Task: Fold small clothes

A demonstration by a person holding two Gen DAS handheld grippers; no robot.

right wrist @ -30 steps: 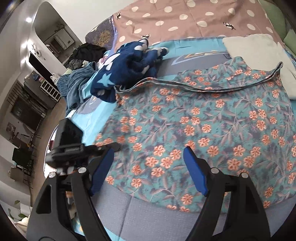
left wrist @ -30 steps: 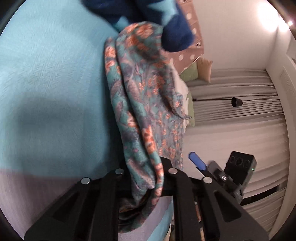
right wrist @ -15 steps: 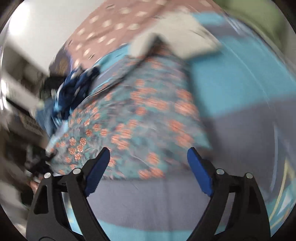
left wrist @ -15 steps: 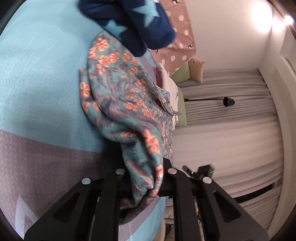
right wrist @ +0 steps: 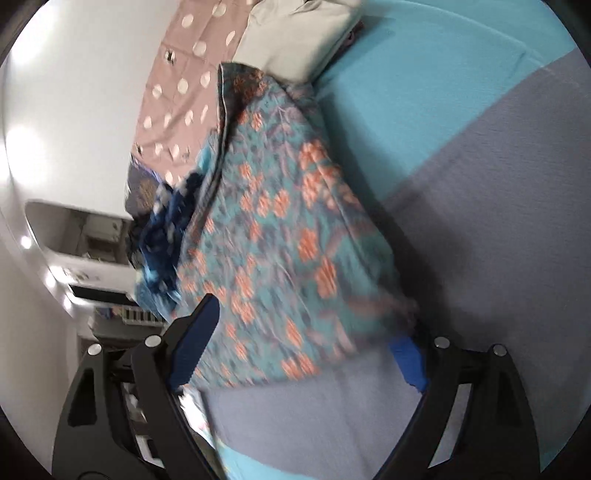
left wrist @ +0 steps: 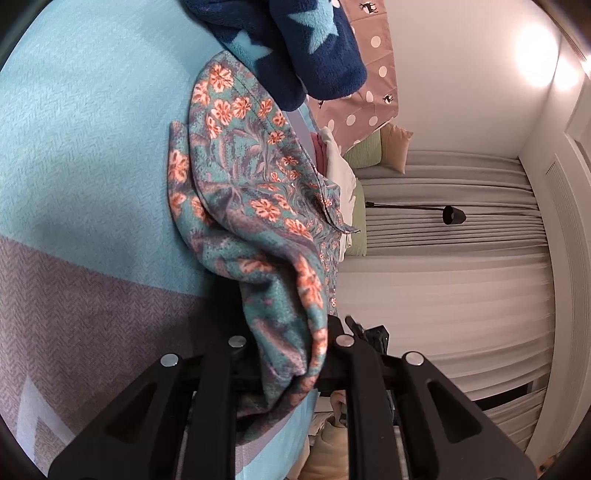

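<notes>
A teal garment with orange flowers [right wrist: 280,229] lies spread on the bed. One bunched corner of this floral garment [left wrist: 258,206] runs into my left gripper [left wrist: 288,345], which is shut on it just above the bed cover. My right gripper [right wrist: 303,350] sits low at the garment's near edge. Its jaws are closing, with that edge and a corner of the cloth between the blue pads [right wrist: 195,339]. The picture is blurred, and the pads do not visibly press on the cloth.
A navy fleece with pale stars [left wrist: 295,44] lies on the garment's far end, also visible as the navy fleece [right wrist: 162,236]. The bed cover [right wrist: 480,184] is teal and grey. A folded white cloth [right wrist: 295,33] and a pink dotted blanket [right wrist: 177,92] lie beyond. Curtains and a lamp [left wrist: 452,214] stand beside the bed.
My right gripper swung across the garment, rolled and sank to its near corner, with its jaws narrowing. The left gripper kept its hold, and the cloth near it bunched up more.
</notes>
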